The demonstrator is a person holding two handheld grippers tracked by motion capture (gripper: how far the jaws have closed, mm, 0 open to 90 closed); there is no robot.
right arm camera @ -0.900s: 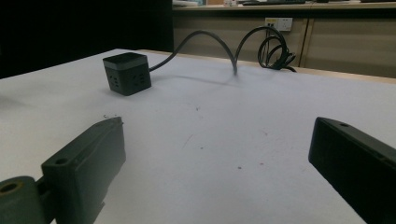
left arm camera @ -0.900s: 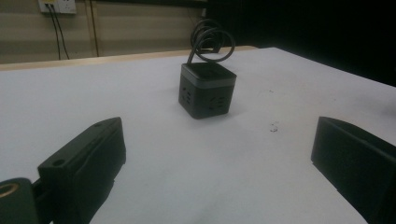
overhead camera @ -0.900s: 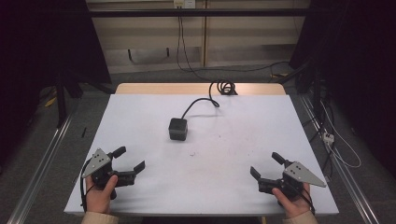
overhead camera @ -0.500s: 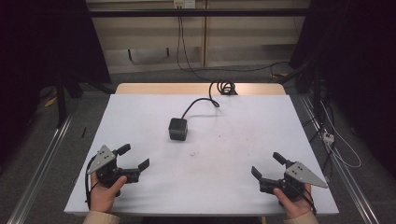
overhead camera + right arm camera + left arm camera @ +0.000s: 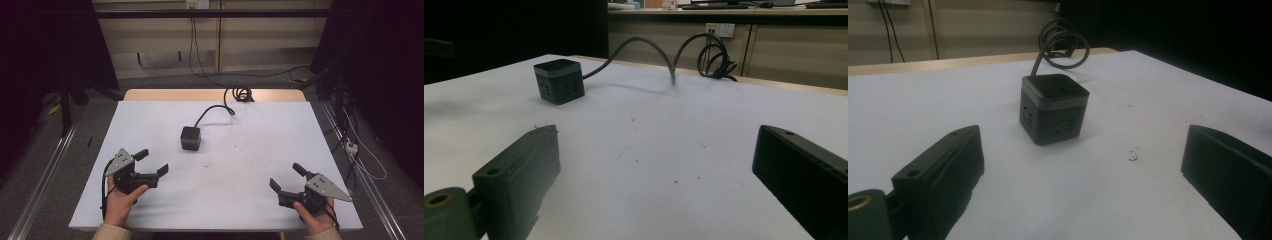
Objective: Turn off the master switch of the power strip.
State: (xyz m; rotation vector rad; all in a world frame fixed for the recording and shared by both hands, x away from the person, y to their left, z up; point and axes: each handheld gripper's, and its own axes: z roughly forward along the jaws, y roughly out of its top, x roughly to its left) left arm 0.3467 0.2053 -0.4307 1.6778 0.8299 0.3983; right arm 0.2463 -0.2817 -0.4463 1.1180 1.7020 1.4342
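Left tongs [image 5: 152, 162] wide, empty; right tongs [image 5: 287, 177] wide, empty. Black socket cube [image 5: 191, 138] unlabelled, apart from both.

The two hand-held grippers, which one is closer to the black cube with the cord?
The left hand-held gripper. It sits just short of the black cube, jaws open and aimed at it, while the right hand-held gripper is farther off near the table's front right corner.

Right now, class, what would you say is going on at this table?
A person holds a gripper in each hand over a white table. The left gripper and the right gripper both have open jaws and hold nothing. A black cube power strip sits mid-table, untouched, its cable running to the far edge. The left gripper points toward it and is nearer.
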